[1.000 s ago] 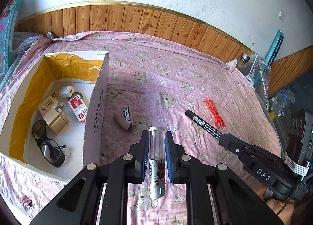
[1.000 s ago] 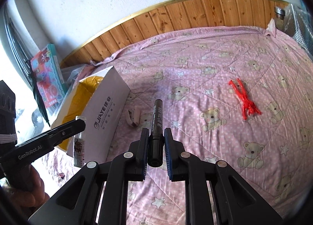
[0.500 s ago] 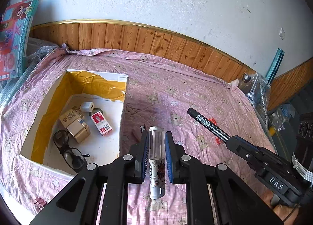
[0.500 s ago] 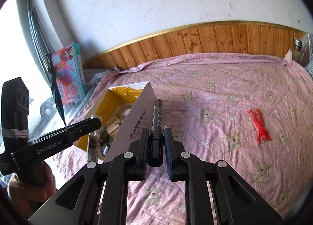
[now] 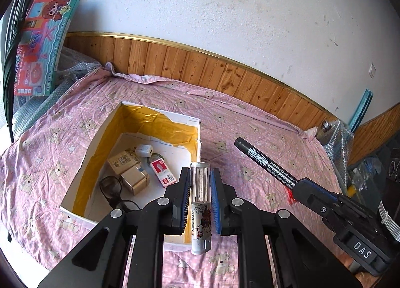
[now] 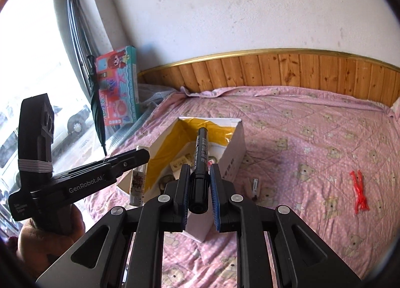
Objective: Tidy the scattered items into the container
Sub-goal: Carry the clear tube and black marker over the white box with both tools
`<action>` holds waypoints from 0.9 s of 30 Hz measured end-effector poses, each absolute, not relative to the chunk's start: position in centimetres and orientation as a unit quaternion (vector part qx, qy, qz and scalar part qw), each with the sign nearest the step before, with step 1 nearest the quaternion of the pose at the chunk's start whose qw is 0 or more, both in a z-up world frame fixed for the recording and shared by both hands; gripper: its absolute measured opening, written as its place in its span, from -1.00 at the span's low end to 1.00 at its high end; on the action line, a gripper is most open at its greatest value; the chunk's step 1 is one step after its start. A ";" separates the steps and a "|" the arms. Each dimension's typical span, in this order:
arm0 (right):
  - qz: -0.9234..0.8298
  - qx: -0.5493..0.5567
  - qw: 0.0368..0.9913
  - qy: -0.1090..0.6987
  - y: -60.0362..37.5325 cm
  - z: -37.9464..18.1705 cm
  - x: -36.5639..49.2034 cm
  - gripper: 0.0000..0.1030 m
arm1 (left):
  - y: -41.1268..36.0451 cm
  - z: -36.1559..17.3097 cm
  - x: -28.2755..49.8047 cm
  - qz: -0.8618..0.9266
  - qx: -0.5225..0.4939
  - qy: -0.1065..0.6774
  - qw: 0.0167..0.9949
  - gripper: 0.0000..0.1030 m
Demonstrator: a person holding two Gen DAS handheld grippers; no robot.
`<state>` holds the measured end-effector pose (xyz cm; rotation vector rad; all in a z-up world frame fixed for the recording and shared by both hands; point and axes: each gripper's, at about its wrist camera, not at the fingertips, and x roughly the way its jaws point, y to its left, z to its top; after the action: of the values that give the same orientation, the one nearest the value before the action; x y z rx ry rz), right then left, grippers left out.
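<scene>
**Both grippers loaded, box right below**

While both tools hang over the bed, each one already has something pinched. The left gripper (image 5: 199, 198) has its jaws pressed onto a small clear-capped tube (image 5: 200, 210), gripped around the middle, printed label toward the bottom of the frame. The right gripper (image 6: 199, 198) has its jaws clamped on a black marker (image 6: 201, 163) near its fat end, with the long barrel sticking out toward the white box (image 6: 235, 153).

In the left wrist view the box (image 5: 82, 163) sits centre-left, yellow-lined, and already holds small cartons, a white charger cube (image 5: 144, 150), a red-and-white packet (image 5: 163, 171) and dark glasses (image 5: 111, 188). Out on the pink quilt (image 6: 312, 137) there's a red plastic piece (image 6: 359, 194) at the right of the right wrist view, plus a small item lying just beside the box wall, too blurry to name.

Handling-wise, my guess: both things are light, stiff and smooth, so they could swivel or slip in the pads. The tube's mid-body grip looks balanced. The marker is held near one end, so the long free part may tip; I'd let go low over the box. The clear cap might pop or crack if squeezed hard. The red piece looks thin, so take it across its middle.
</scene>
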<state>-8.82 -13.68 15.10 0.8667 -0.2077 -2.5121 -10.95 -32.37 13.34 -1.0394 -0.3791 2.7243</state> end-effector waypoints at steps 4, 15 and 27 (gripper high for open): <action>-0.913 0.317 0.248 -0.069 -15.4 15.3 -9.5 -0.69 | -34.3 13.4 -11.3 0.922 -0.350 -0.141 0.088 -0.68; -0.903 0.330 0.269 -0.056 -18.6 14.8 -11.6 -0.69 | -36.7 12.1 -12.7 0.915 -0.361 -0.162 0.079 -0.68; -0.887 0.365 0.278 -0.048 -21.1 12.7 -17.7 -0.69 | -35.6 8.1 -15.2 0.891 -0.406 -0.177 0.098 -0.67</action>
<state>-17.74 -21.13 12.70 0.9792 -0.1299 -2.3822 -15.23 -35.60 8.11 -1.2008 -0.5250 2.6376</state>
